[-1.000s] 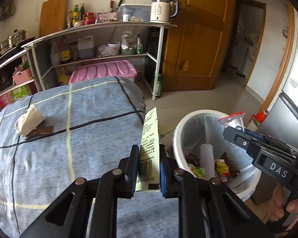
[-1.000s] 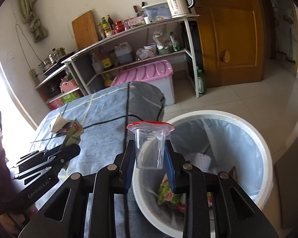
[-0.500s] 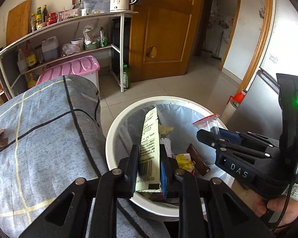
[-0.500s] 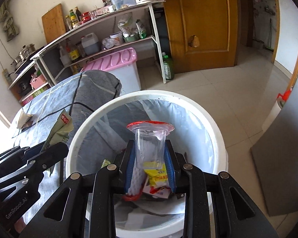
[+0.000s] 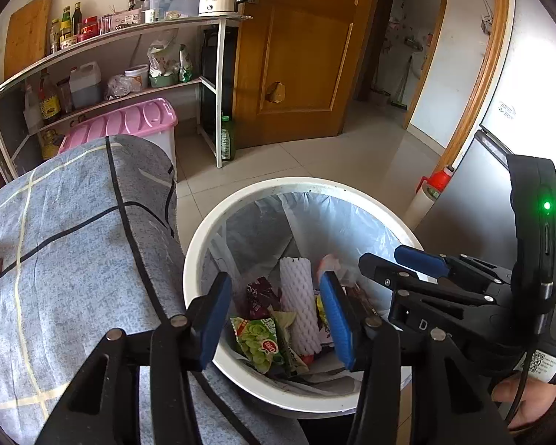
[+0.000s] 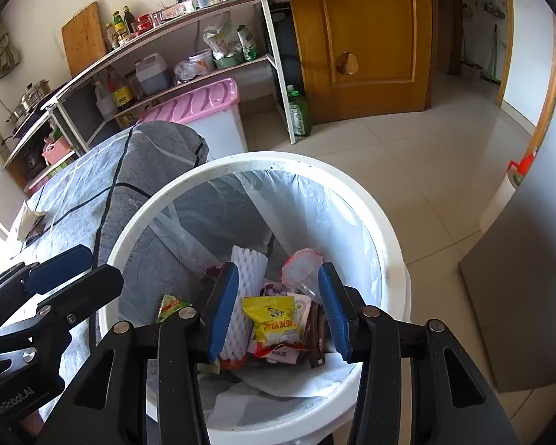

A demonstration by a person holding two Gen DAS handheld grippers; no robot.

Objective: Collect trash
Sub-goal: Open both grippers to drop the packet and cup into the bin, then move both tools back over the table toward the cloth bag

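Both wrappers had dropped from the grippers into the white bin (image 6: pixel 383 230), joining the trash (image 6: pixel 274 320) in its liner. Left gripper (image 5: pixel 274 319) and right gripper (image 6: pixel 276 309) hung over it, jaws opening, nothing between them. Beside it lay a grey checked cloth (image 5: pixel 74 252), with tiled floor (image 6: pixel 407 155), shelves (image 5: pixel 137 33) and a wooden door (image 6: pixel 363 37) beyond.

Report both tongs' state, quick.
Left tongs: jaws opening, empty, over the trash bin.
Right tongs: jaws opening, empty, over the bin.
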